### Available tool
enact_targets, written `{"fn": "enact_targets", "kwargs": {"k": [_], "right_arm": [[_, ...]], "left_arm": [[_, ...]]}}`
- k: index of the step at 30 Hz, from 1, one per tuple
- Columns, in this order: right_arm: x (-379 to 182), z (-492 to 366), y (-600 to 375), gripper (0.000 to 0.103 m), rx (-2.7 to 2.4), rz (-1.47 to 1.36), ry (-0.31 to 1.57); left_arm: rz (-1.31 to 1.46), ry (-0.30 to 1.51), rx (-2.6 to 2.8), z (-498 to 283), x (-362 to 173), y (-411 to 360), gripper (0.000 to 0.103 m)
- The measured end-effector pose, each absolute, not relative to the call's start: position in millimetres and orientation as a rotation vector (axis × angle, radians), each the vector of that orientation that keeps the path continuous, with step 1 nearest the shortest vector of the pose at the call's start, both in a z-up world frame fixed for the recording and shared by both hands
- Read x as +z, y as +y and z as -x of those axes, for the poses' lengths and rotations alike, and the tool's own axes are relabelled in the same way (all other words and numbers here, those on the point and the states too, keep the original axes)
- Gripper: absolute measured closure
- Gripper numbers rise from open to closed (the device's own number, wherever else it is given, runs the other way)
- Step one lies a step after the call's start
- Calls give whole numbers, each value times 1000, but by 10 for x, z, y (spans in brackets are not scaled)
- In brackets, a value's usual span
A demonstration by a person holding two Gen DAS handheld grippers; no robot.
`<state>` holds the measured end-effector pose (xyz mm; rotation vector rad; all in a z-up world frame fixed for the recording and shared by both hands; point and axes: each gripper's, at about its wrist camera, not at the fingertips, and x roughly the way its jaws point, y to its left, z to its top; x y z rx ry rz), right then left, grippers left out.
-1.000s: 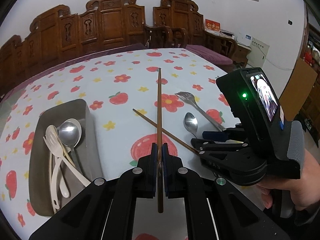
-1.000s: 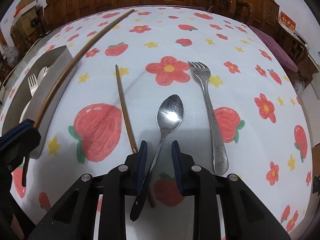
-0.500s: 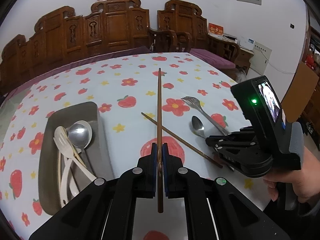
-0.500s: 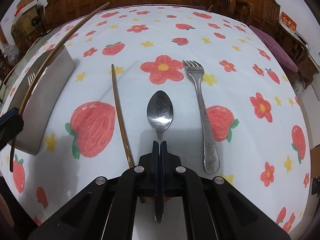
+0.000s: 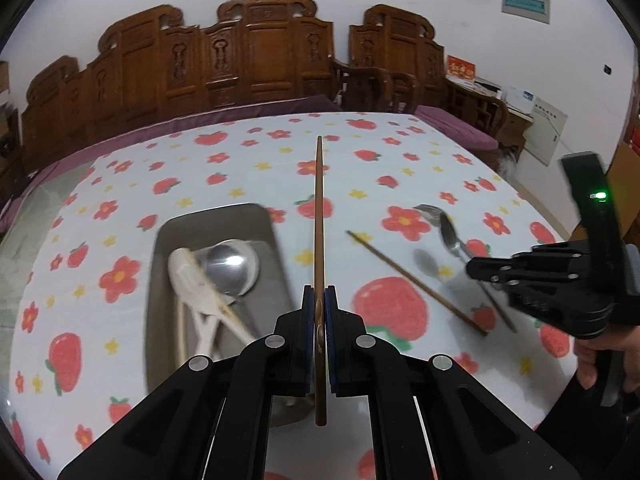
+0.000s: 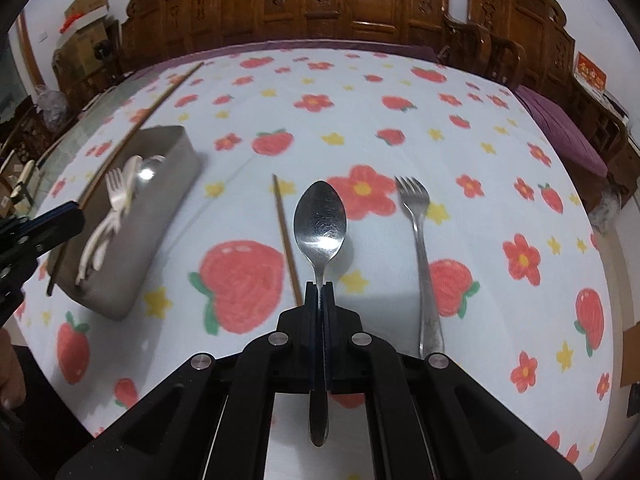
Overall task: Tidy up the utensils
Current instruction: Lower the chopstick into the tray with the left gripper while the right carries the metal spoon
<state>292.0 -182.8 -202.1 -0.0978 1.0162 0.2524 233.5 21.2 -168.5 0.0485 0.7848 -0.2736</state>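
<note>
- Left wrist view: left gripper (image 5: 319,312) clamps a long brown wooden chopstick (image 5: 319,216) beside the grey metal tray (image 5: 168,236), likely bound there.
- Right gripper (image 6: 321,300) pinches a shiny steel spoon (image 6: 319,220), lifted off the tablecloth.
- Steel fork (image 6: 420,256) lies waiting.

Carved wooden chairs (image 5: 256,60), strawberry-print tablecloth (image 6: 480,184), cardboard boxes (image 6: 86,2)

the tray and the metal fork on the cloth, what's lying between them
In the right wrist view, between the tray and the fork one loose chopstick lies on the cloth. The spoon also shows there, but it is held in the right tool.
</note>
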Motion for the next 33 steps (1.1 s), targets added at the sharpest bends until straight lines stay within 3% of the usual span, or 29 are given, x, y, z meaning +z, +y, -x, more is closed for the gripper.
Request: {"fn": "enact_targets", "kwargs": {"k": [20, 27, 29, 31, 33], "right_arm": [[-1768, -2901, -1311, 99, 363, 123, 970], [-1724, -2892, -1220, 99, 379, 122, 967], [-1702, -2893, -1174, 99, 387, 125, 963], [-1682, -2894, -1128, 99, 395, 129, 960], [-1666, -2896, -1084, 99, 402, 130, 958]], "left_arm": [[-83, 990, -187, -2591, -2141, 658, 99], [-46, 974, -181, -2594, -2071, 742, 98], [-31, 953, -177, -2583, -2009, 786, 96], [-19, 939, -171, -2579, -1962, 824, 82], [-9, 922, -165, -2568, -1909, 867, 81]]}}
